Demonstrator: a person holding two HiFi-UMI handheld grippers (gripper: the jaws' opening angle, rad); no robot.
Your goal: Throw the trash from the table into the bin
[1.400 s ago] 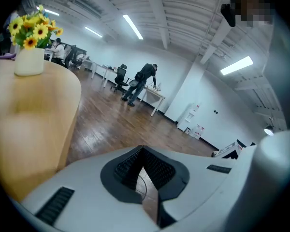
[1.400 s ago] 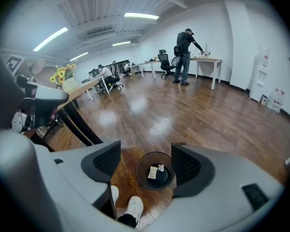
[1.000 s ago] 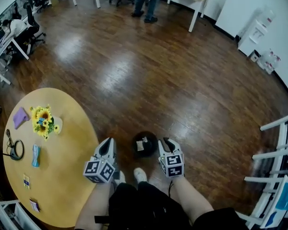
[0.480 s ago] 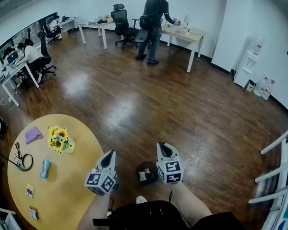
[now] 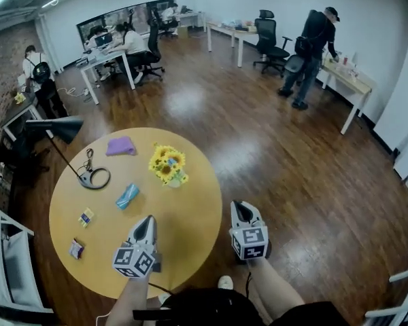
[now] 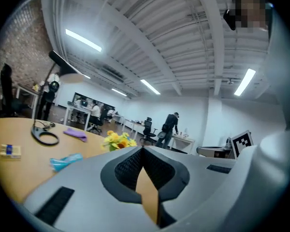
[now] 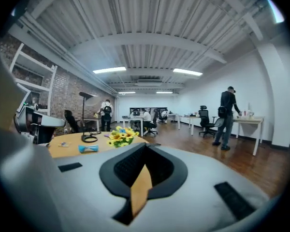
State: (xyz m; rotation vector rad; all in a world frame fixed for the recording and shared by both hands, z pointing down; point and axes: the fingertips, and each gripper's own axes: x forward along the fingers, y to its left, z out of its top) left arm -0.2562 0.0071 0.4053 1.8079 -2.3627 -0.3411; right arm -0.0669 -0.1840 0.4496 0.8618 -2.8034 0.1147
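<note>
Left gripper view: the left gripper [image 6: 141,151] has its jaws pressed together with nothing between the pads; only tabletop shows through the slot beneath them. Right gripper view: the right gripper [image 7: 144,152] is likewise closed and empty. In the head view both claws are held roughly level at the near side of the round table [image 5: 190,216]; the left is over the wood, the right just off the rim, above the floor.

Candidate trash lies ahead of the left gripper: a blue wrapper [image 5: 127,195] flat near the table's middle, beside the sunflowers [image 5: 168,166]; a small packet [image 5: 86,216] and a second packet [image 5: 76,248] further left, towards the rim. A purple cloth [image 5: 121,146] and a desk lamp [image 5: 61,129] stand beyond; these are probably not trash. No view shows the bin plainly.

Handling, as judged: the wrapper looks light, thin and crinkly; it should crush without resistance but may slide on the smooth wood; take it across the narrow middle, jaws low to the surface. The packets look flat and light; pinch one by an edge, not from above.
</note>
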